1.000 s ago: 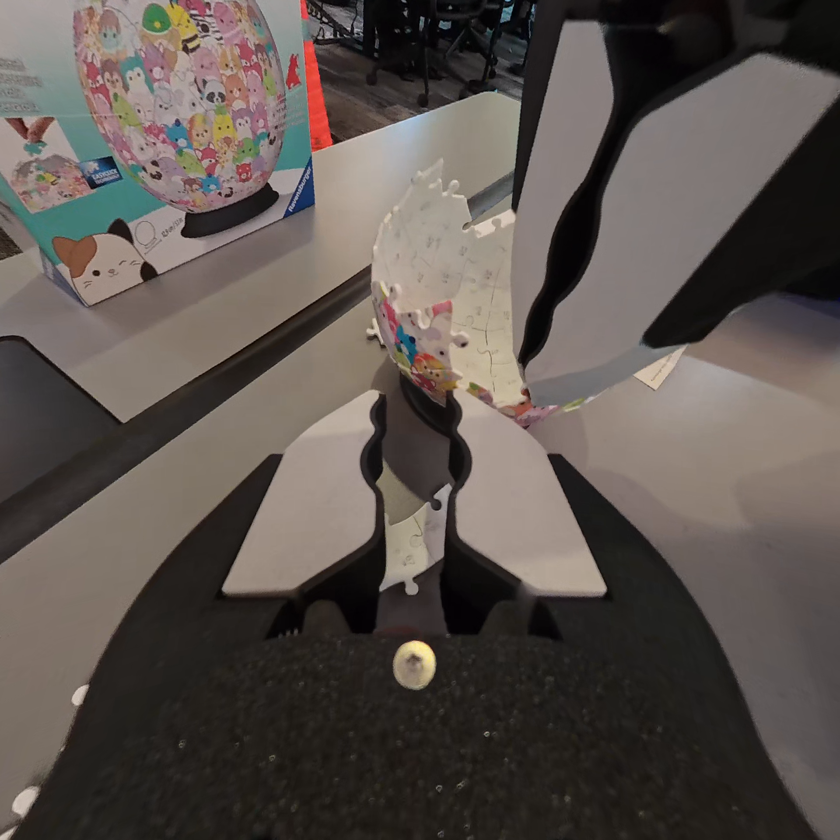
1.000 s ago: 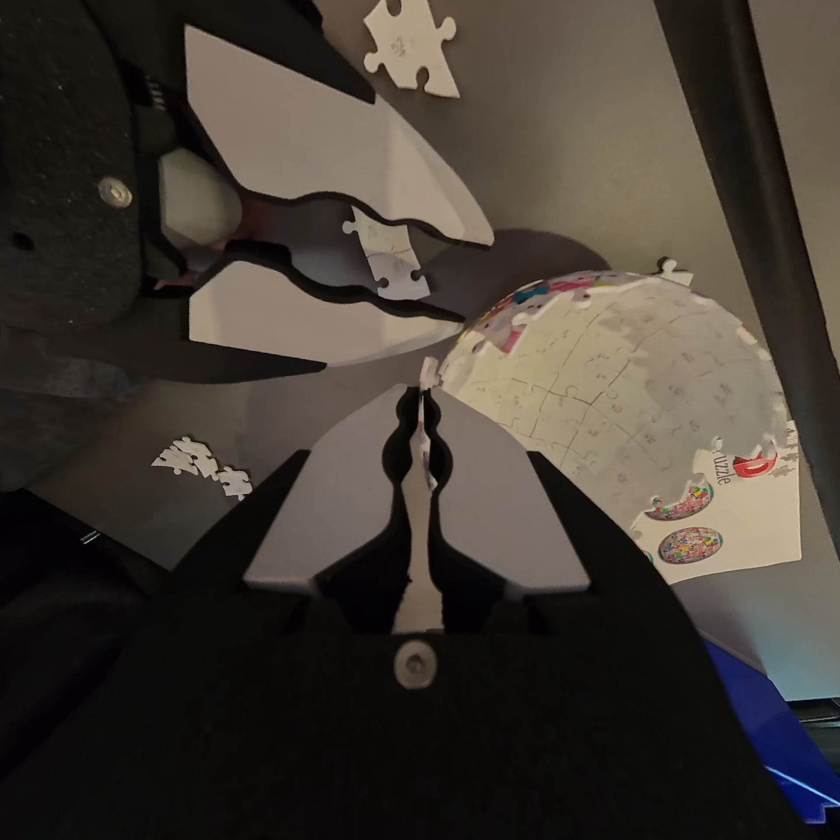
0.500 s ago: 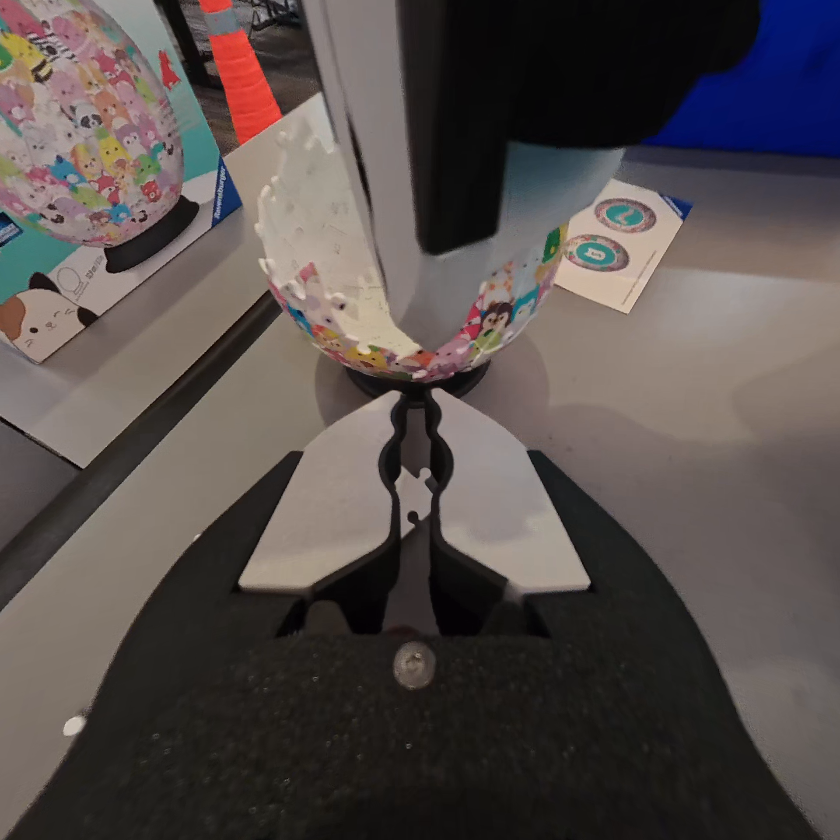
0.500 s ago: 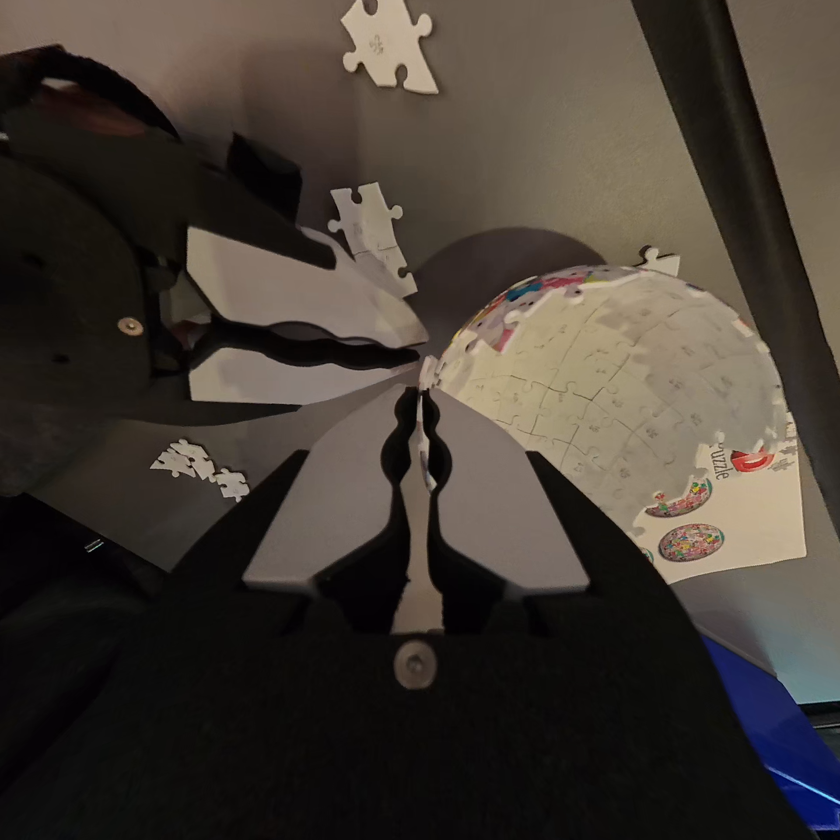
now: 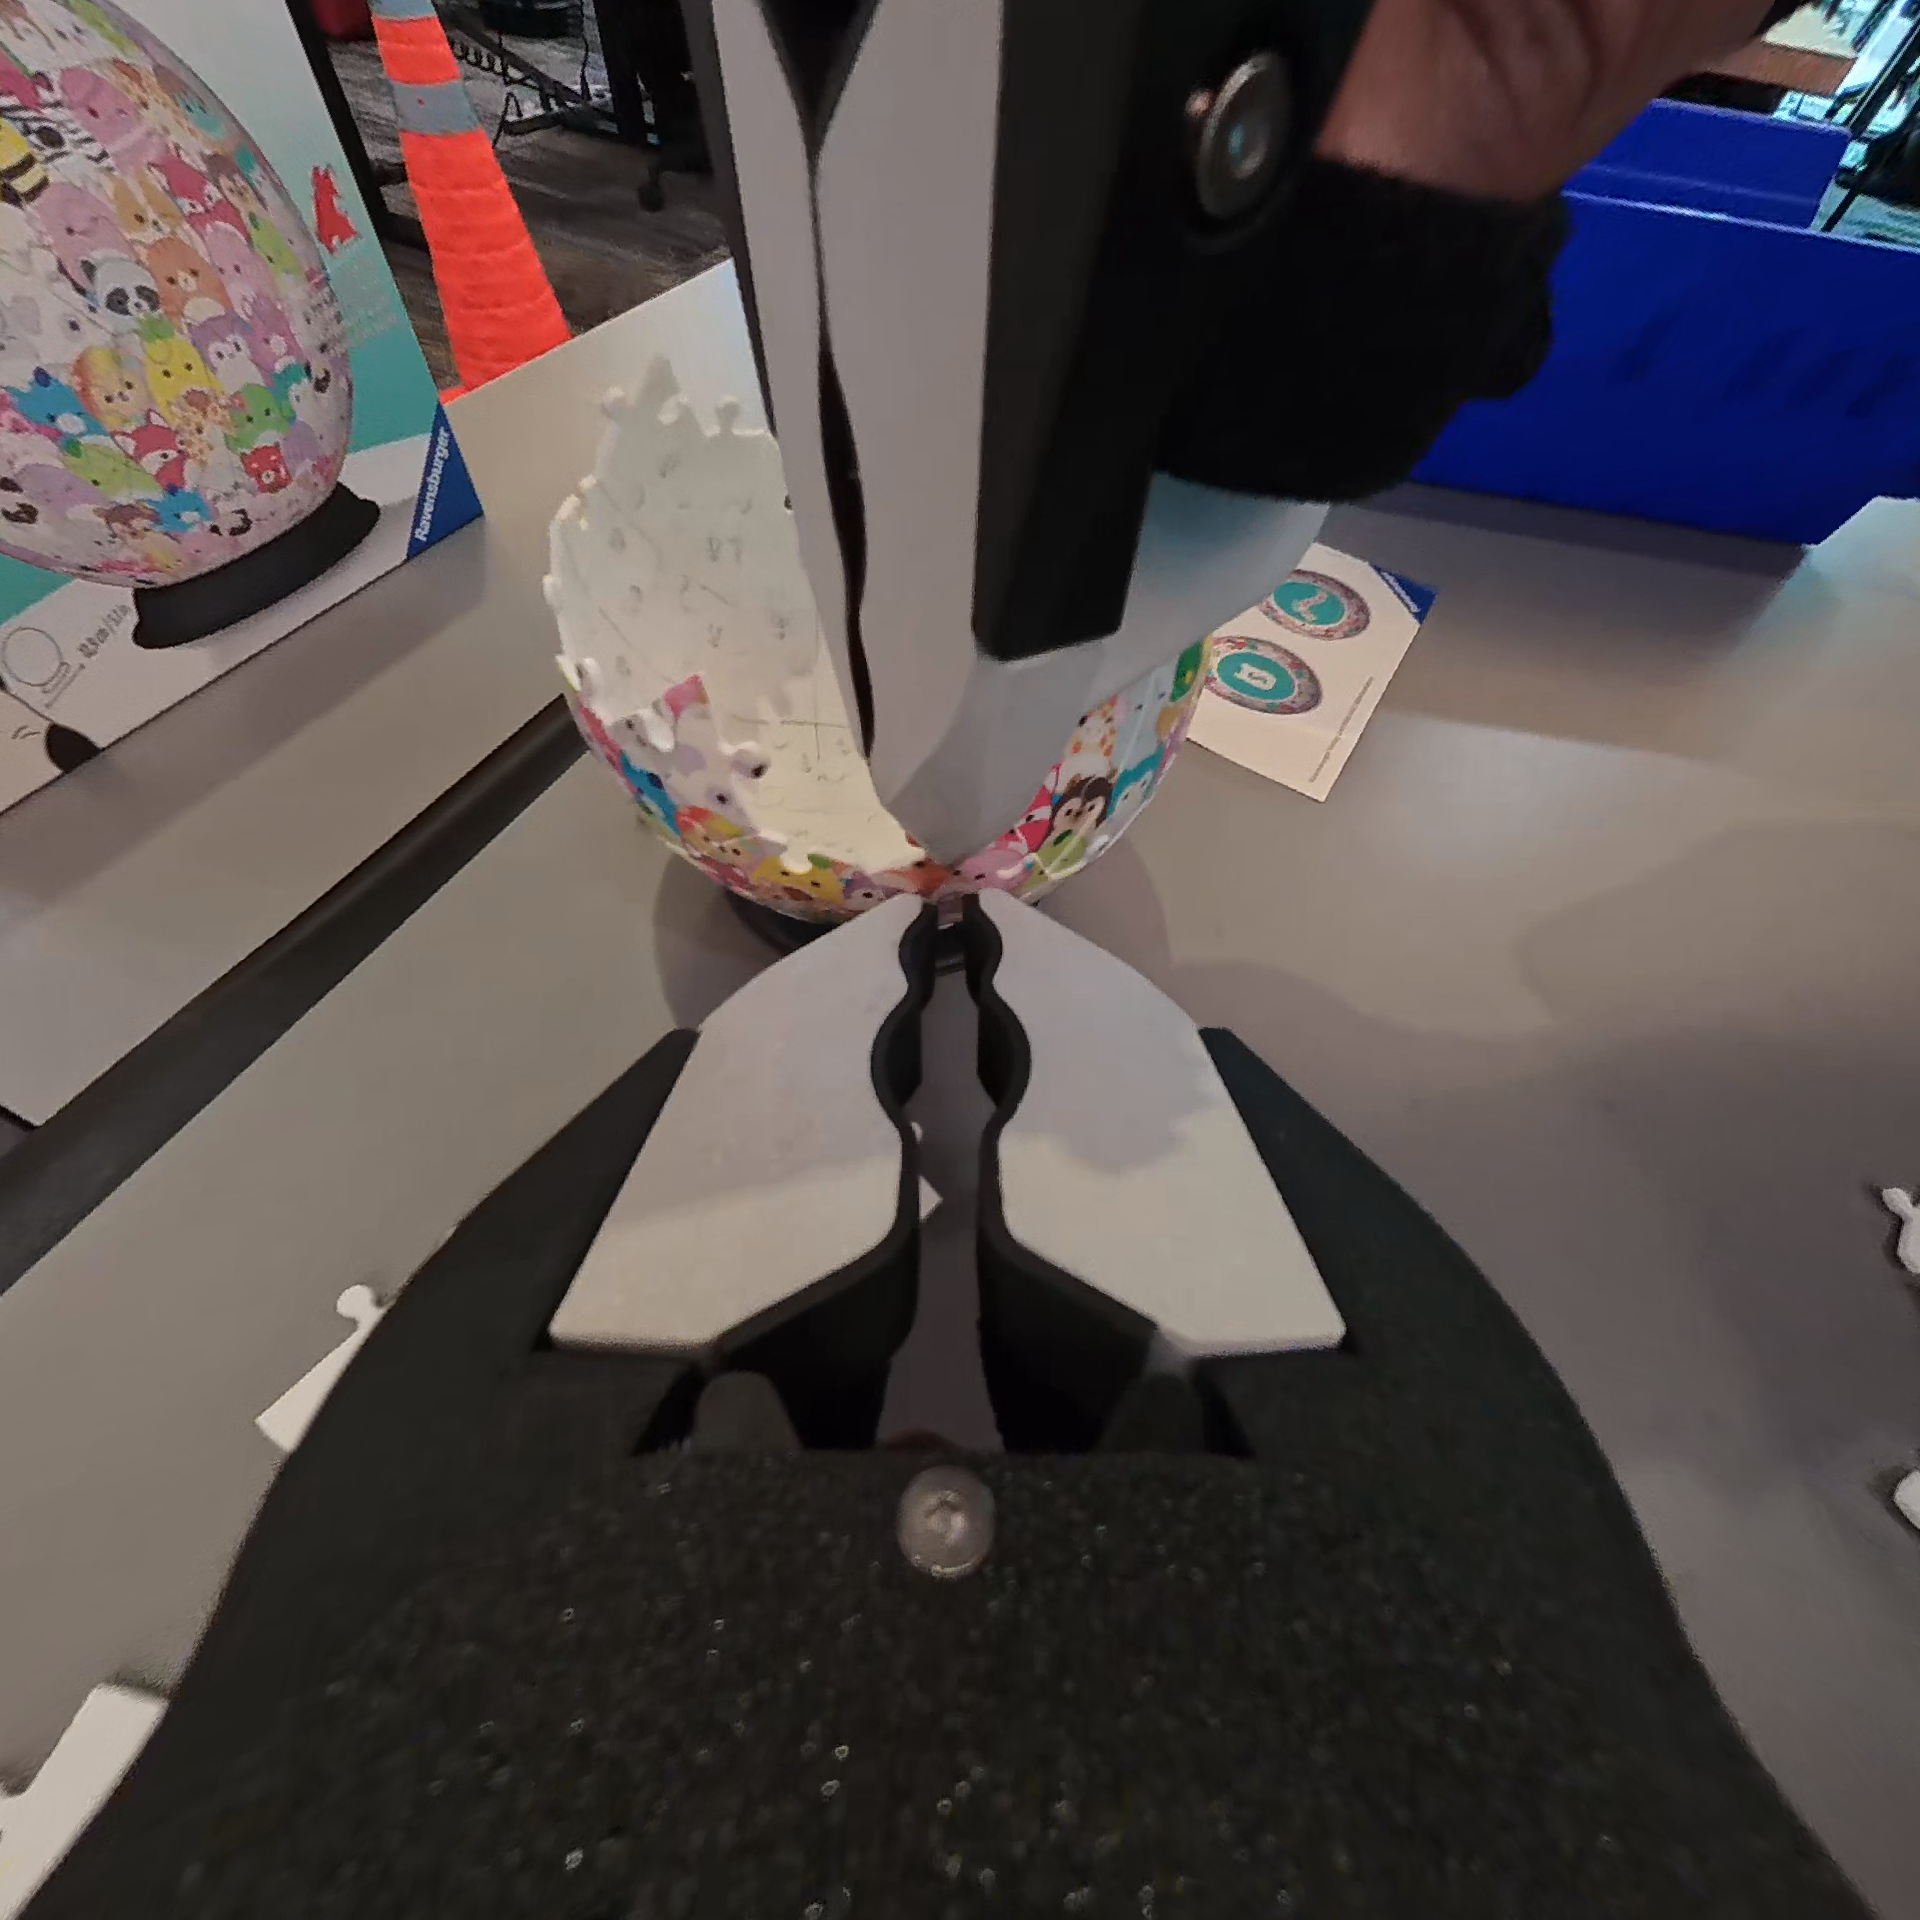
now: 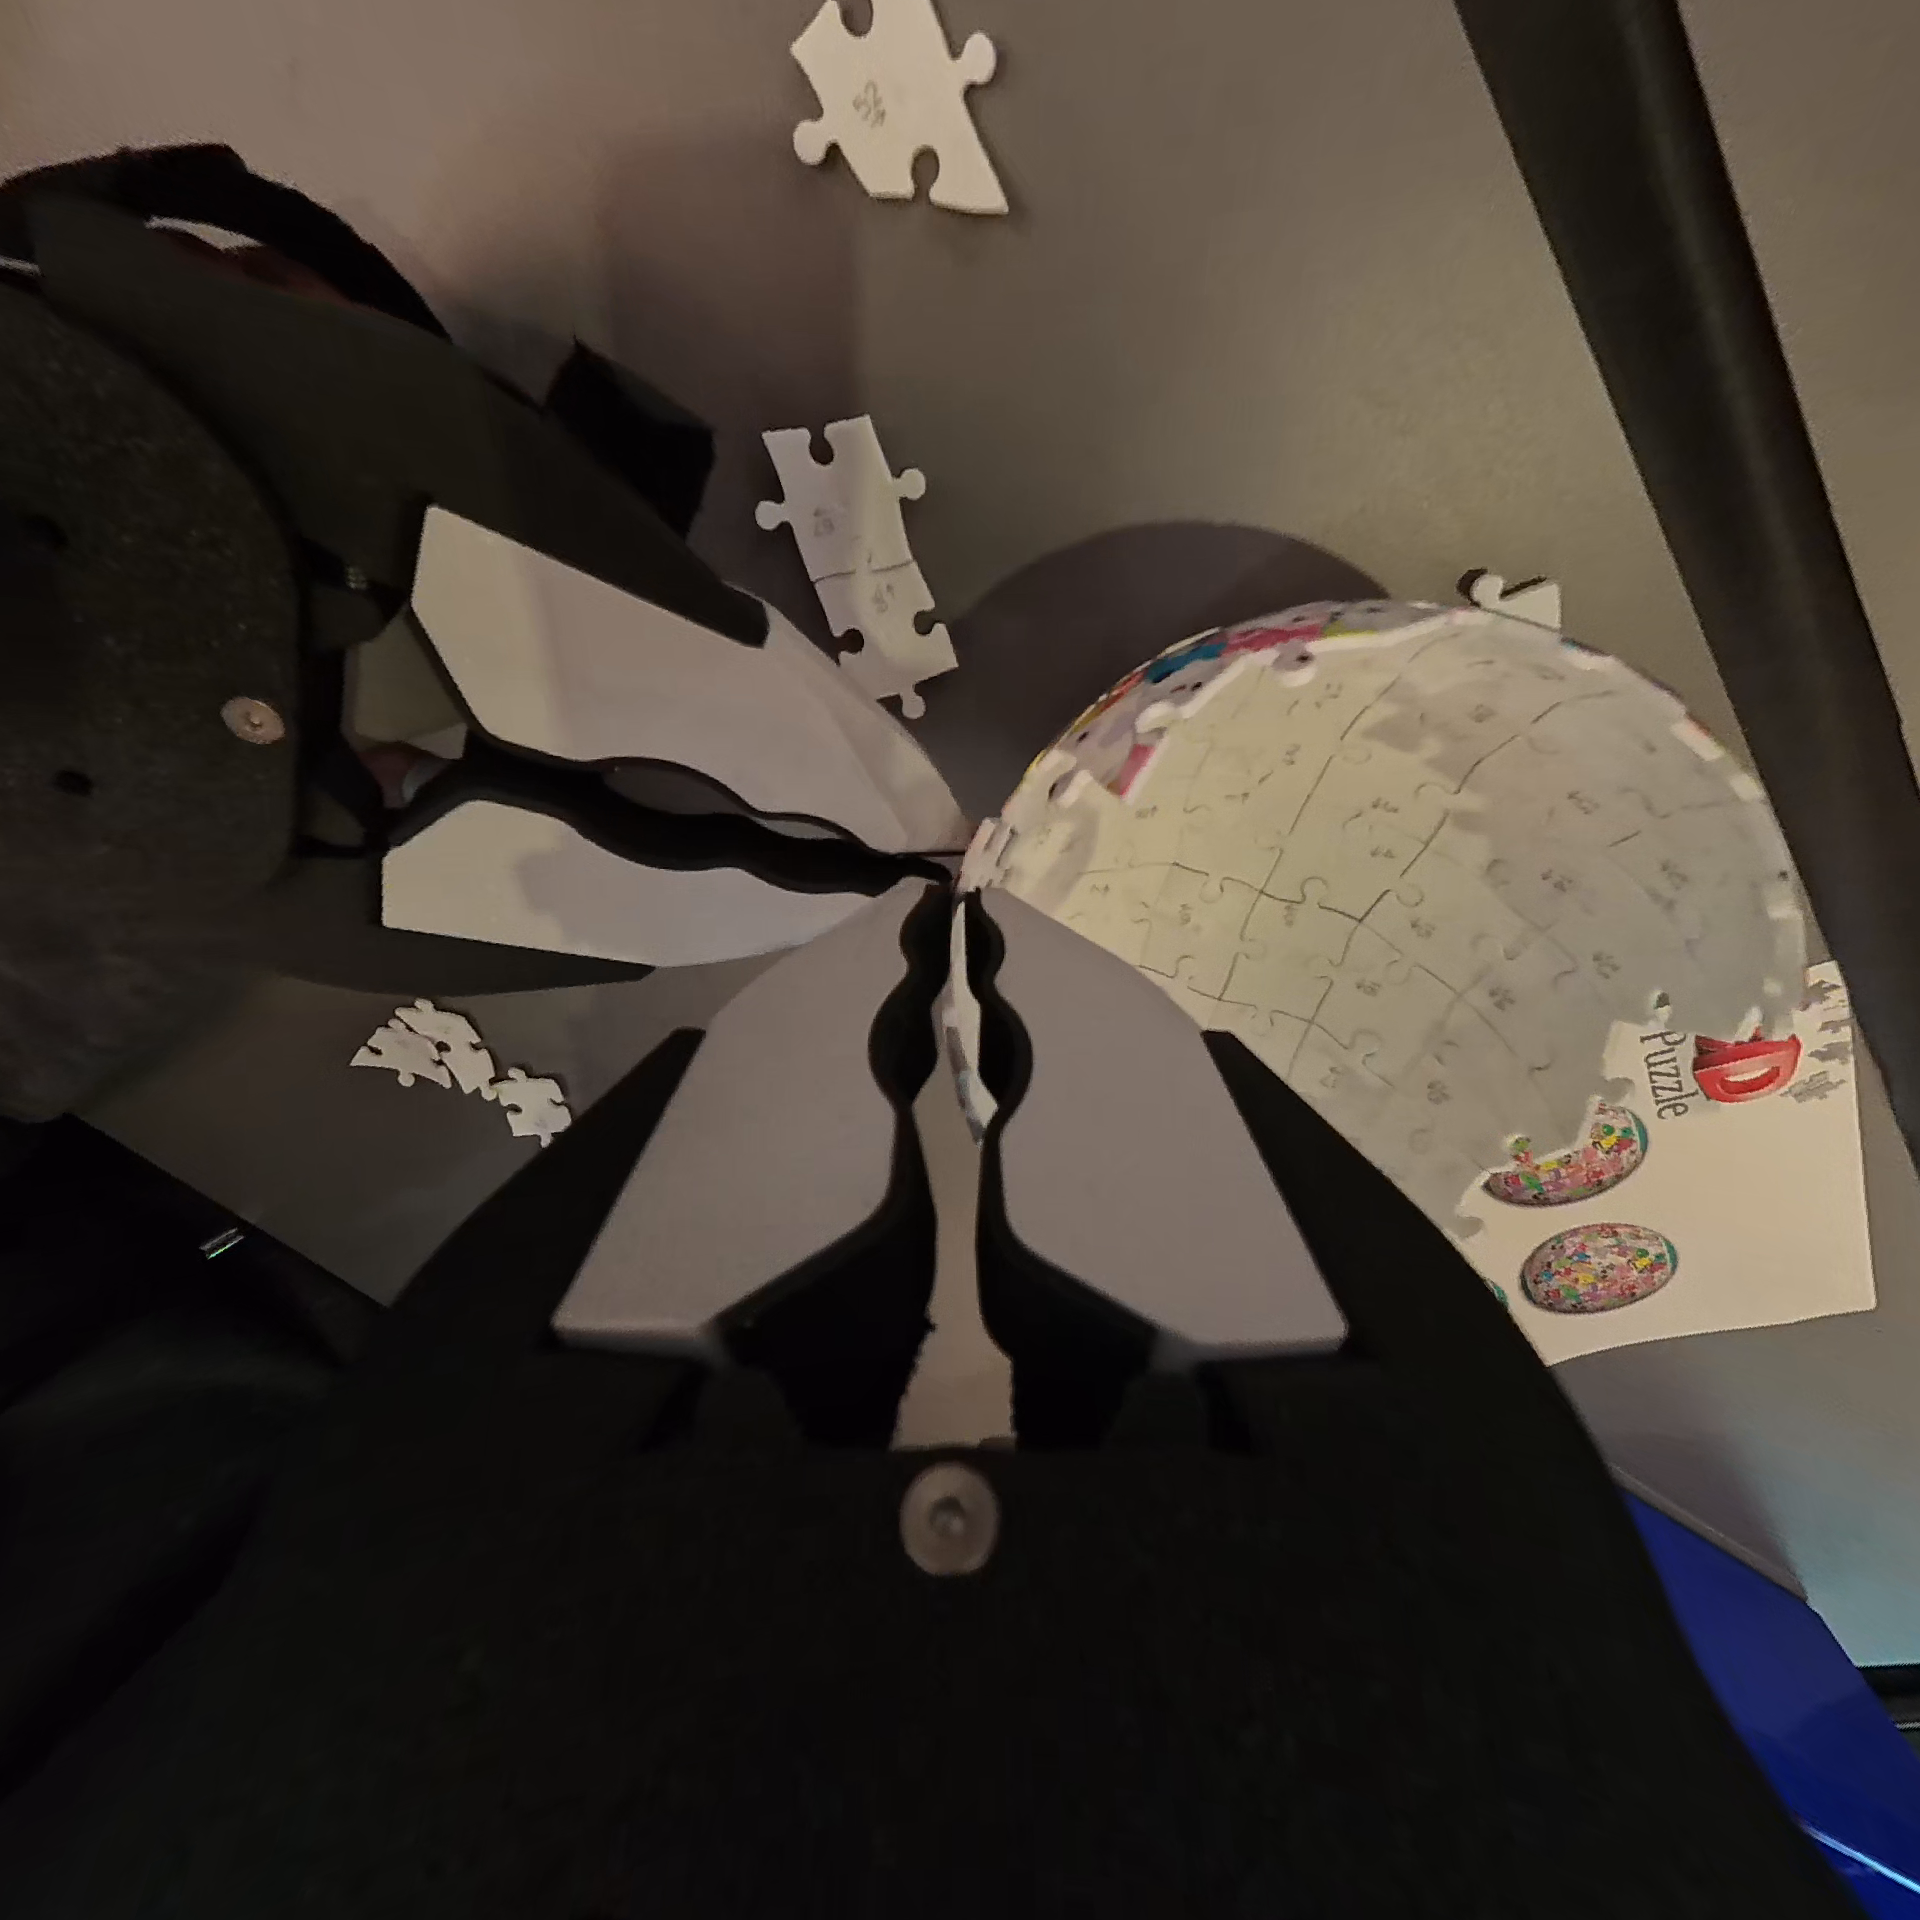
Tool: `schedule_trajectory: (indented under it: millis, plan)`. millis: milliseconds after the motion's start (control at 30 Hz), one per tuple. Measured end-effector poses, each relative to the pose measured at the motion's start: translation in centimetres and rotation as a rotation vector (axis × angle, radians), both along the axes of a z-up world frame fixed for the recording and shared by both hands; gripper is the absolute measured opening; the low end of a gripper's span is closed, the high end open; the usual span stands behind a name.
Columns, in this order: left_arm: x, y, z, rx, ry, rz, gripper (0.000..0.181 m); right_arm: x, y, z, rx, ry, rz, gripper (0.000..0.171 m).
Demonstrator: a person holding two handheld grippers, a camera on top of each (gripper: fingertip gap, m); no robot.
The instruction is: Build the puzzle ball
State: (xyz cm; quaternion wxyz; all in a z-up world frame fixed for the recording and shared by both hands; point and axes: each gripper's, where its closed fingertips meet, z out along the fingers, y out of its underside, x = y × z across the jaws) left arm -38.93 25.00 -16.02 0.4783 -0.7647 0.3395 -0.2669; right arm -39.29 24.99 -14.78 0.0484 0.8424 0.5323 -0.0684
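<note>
Both sets of fingers are pinched nearly closed: right gripper (image 6: 954, 914) clamps a puzzle piece (image 6: 961, 1049) edge-on, left gripper (image 5: 943, 914) tips touch the half-built ball (image 5: 717, 665) rim; can't tell if it grips anything.

The half-built puzzle ball (image 5: 727, 717) sits upright on a black stand at frame centre, an open bowl, white inside, colourful cartoon animals outside, jagged rim. White loose pieces (image 6: 862, 566) lie face-down at upper centre of the right wrist view.

lettering — puzzle box (image 5: 208, 416) side | white leaflet (image 6: 1714, 1226) | small marks — puzzle ball (image 6: 1455, 883) inside
</note>
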Motion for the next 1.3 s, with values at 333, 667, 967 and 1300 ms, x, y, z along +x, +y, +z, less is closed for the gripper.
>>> schedule_trajectory:
  millis: [333,667,967,1300]
  plan:
    - [0.3,-0.1,-0.1,0.006,0.015,-0.006,0.004,-0.1,-0.1,0.0,-0.004,0.007,0.015,0.006]
    - [0.7,-0.2,0.0,0.007,0.006,-0.013,0.004,-0.7,0.2,3.9,-0.011,0.167,0.143,0.022]
    - [0.7,-0.1,0.0,0.004,0.006,-0.015,0.005,1.6,-0.8,1.8,0.043,0.101,0.243,0.024]
    - [0.8,-0.1,-0.3,-0.002,0.021,-0.018,0.005,1.6,-1.1,0.7,-0.064,0.066,0.162,0.026]
